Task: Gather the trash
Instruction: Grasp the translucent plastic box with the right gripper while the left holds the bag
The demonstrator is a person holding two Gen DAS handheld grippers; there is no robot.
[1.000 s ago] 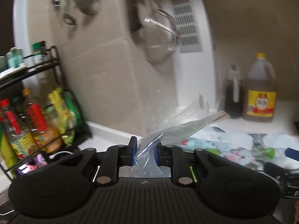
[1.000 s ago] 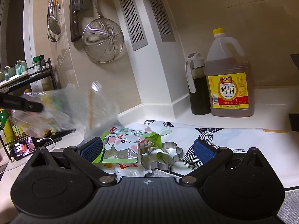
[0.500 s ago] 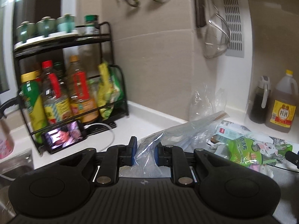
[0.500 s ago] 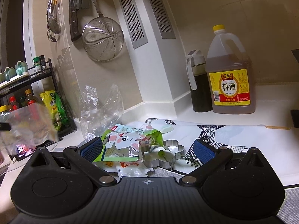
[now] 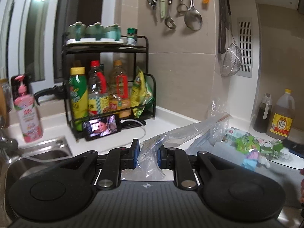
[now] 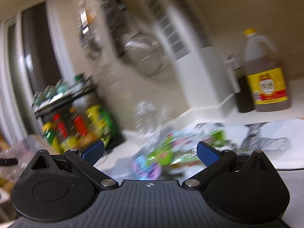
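Taking the black bottle rack (image 5: 108, 87) as the mark: a pink pump bottle (image 5: 27, 110) stands to its left by the sink (image 5: 38, 155), and a phone (image 5: 102, 127) leans at its foot. In front of the rack, the left claw (image 5: 147, 156) is clamped on a clear plastic bag (image 5: 182, 133) that trails rightward over the tabletop (image 5: 167, 119). Well right of the rack lie green snack wrappers (image 5: 254, 142). In the blurred right wrist view, the right claw (image 6: 150, 152) stands wide apart, gripping nothing, with the wrappers beyond it.

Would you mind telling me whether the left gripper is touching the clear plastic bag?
Touching: the left wrist view shows the left gripper pinching the clear plastic bag between both blue pads.
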